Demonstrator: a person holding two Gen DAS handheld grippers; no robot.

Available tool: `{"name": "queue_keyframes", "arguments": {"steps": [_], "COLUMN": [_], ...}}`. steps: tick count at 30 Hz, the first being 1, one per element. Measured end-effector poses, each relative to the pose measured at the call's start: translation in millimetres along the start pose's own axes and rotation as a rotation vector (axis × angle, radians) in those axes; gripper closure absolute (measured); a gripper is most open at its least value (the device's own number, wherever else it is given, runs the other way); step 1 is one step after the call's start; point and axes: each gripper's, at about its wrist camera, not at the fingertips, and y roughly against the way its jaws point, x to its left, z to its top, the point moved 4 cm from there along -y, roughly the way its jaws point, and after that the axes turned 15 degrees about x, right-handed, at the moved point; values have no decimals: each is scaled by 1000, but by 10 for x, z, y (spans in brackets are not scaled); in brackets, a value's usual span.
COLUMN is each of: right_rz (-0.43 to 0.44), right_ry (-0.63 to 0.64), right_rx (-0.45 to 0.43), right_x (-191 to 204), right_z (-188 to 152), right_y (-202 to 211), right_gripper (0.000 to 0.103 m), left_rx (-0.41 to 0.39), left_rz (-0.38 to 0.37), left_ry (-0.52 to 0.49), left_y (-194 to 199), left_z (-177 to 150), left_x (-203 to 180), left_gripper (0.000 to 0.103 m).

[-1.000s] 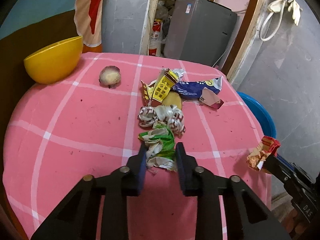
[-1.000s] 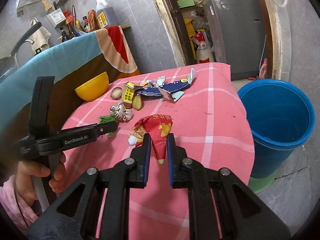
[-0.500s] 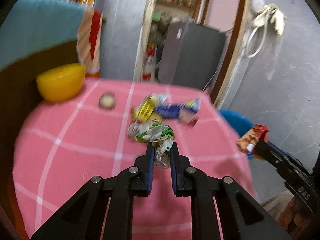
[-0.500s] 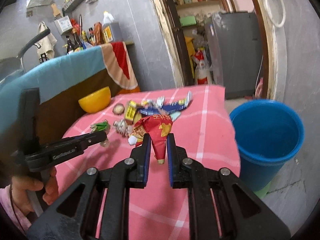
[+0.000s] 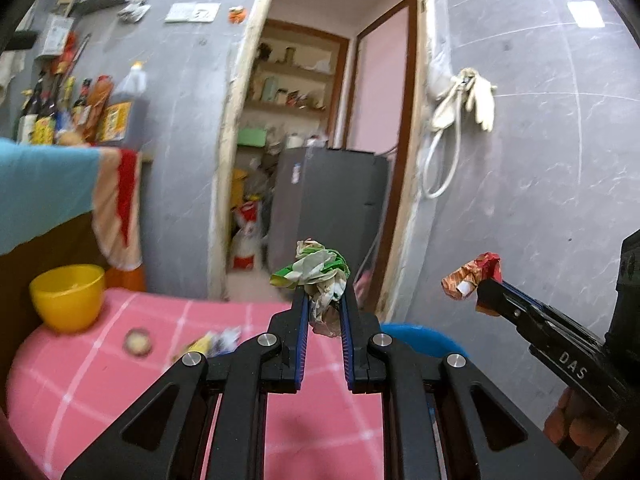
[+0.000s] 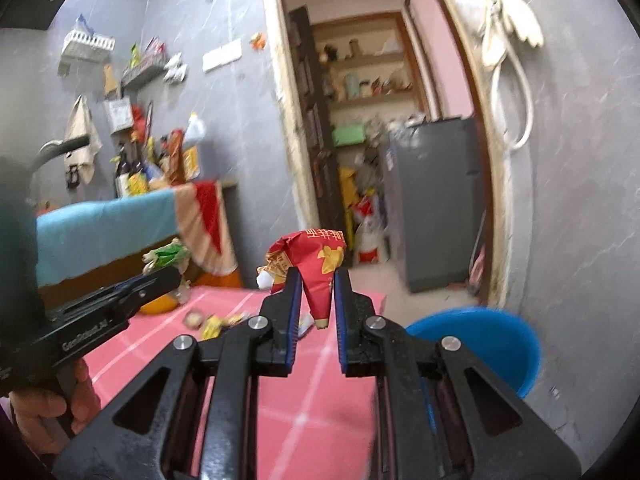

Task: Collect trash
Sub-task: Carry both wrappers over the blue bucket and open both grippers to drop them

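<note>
The left hand-held gripper (image 5: 323,300) is pinched narrow on a crumpled green-and-white wrapper (image 5: 318,276), which bulges out above its fingertips and hangs clear of the counter (image 5: 100,392). In the right wrist view the same wrapper shows as a small green wad at the tip of that gripper, off to the left.

The right hand-held gripper (image 6: 316,284) is likewise closed narrow, clamping a red snack wrapper (image 6: 310,256) with yellow print; the wrapper's pointed lower end dangles between the fingers and the rest fans out above them. From the left wrist view this wrapper sits at the gripper's tip on the right, raised in the air in front of the grey wall.

Below and to the right of both grippers stands a blue bucket (image 6: 500,340), just beside the edge of the counter with its pink checked cloth. More trash lies farther back on the cloth: a small pile of wrappers (image 5: 208,344), blurred, and a round pale scrap (image 5: 138,342) to its left. A yellow bowl (image 5: 68,296) sits at the counter's far left corner.
</note>
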Motion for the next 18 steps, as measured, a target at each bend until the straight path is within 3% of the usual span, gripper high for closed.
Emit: {"name": "queue_keyframes", "arguments": {"steps": [8, 13, 18], "right_rz": [-107, -156, -179], "right_ry": [-27, -87, -180], "right_rx": [-54, -29, 40], "right_x": [-588, -1004, -1385], "right_z": [242, 253, 134], "right_y": [-34, -204, -449], "right_gripper": [77, 77, 77], "left_rx": [8, 87, 220], "left_rz": [-82, -140, -167], "left_ry": [-90, -102, -100], "left_y": [-508, -990, -1524], "left_z": [317, 450, 471], "left_x": [-416, -637, -787], "left_gripper": [91, 91, 91]}}
